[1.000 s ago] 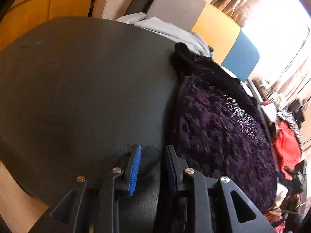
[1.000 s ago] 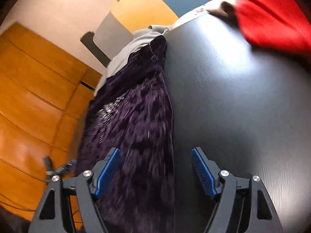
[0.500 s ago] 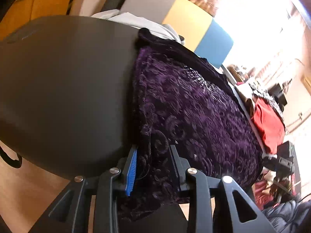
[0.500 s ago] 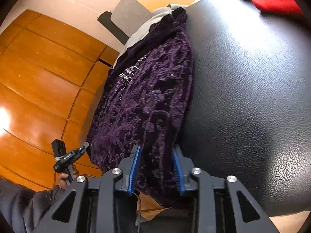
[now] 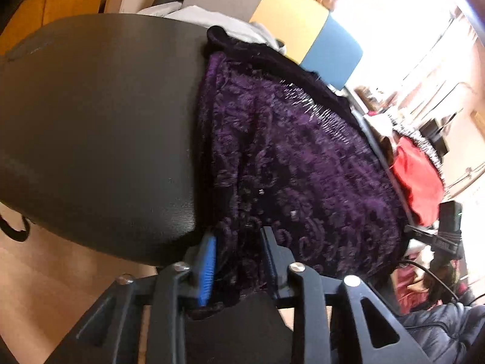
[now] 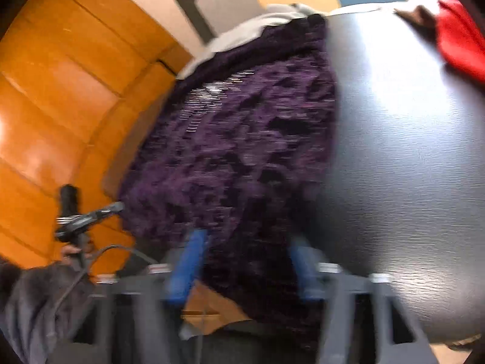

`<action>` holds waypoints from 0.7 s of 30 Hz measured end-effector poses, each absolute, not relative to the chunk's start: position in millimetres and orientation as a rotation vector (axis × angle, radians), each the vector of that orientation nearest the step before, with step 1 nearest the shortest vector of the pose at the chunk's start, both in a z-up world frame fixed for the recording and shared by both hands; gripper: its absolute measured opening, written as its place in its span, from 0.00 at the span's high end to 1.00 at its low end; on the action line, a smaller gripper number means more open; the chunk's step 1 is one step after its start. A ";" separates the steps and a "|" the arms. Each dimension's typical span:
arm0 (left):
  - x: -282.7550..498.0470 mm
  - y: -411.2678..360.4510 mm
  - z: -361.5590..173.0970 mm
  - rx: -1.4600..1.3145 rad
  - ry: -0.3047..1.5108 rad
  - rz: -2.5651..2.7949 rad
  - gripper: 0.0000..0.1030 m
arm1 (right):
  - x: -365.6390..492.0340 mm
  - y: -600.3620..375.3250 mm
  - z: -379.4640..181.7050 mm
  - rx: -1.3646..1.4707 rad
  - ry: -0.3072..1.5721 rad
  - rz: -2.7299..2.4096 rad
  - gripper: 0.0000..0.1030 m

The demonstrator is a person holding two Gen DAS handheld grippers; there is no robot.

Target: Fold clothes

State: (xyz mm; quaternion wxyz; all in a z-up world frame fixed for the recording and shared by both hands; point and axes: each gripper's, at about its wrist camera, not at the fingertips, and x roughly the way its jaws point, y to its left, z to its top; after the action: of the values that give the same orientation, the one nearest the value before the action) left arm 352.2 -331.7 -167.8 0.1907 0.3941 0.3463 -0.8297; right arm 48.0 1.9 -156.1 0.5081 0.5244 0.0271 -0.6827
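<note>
While the purple garment (image 5: pixel 297 163) lies spread over the dark surface (image 5: pixel 97 127), its near hem hangs past the edge toward both grippers. The left gripper (image 5: pixel 239 261) has its jaws clamped on that hem — cloth fills the gap between them. The right gripper (image 6: pixel 245 264) is blurred; its jaws stand apart with cloth between, grip uncertain. A red garment (image 5: pixel 418 182) lies farther off.
</note>
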 end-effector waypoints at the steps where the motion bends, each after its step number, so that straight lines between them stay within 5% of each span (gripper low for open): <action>1: 352.1 -333.0 -167.7 1.120 0.992 -2.332 0.91 | 46.7 3.6 -158.6 1.281 0.074 -1.655 0.94; 14: 335.6 -386.7 -94.9 0.776 1.369 -2.638 0.93 | 16.6 -33.2 -122.5 1.174 -0.328 -1.423 0.94; 21: 269.5 -440.8 -65.6 0.645 1.360 -2.681 0.93 | -39.5 -83.5 -84.0 1.076 -0.406 -1.450 0.94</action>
State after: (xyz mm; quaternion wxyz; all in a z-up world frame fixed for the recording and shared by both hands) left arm 269.5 -440.8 -65.6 0.0333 0.2097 0.4420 -0.8715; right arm -39.5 -83.5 -84.0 0.6013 0.4646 -0.1751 -0.6260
